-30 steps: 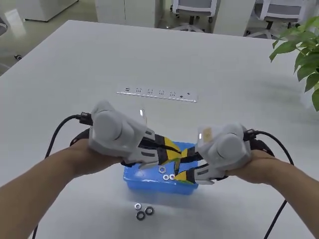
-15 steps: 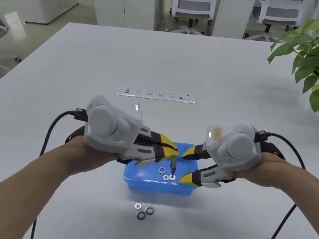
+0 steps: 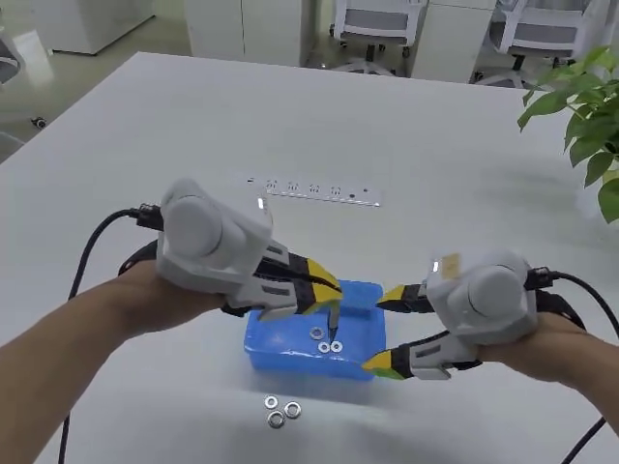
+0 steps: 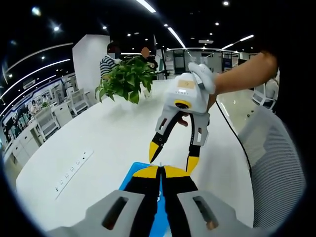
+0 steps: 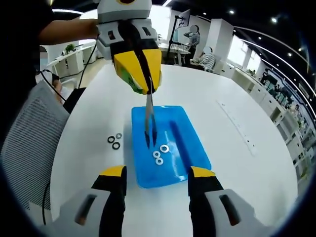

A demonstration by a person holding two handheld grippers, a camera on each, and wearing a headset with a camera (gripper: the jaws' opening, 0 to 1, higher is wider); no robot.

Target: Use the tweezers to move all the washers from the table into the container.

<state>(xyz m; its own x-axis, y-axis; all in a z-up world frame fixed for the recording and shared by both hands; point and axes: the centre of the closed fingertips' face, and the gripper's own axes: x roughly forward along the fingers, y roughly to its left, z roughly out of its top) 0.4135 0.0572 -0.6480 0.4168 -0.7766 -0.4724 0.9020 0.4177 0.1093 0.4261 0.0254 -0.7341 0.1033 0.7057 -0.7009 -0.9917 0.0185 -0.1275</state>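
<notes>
My left gripper is shut on a pair of thin metal tweezers, which point tips down over the blue container. Three washers lie inside the container, just beside the tweezer tips. Three more washers sit on the white table in front of it. My right gripper hovers open at the container's right end, holding nothing. In the right gripper view the tweezers hang from the left gripper above the container, with the table washers to the left.
A white power strip lies on the table beyond the container. A potted plant stands at the right edge. Office chairs stand past the far side. Cables trail from both grippers toward the person.
My right gripper has drawn back to the right, away from the left gripper's jaws. The left gripper with the tweezers has stayed over the container.
</notes>
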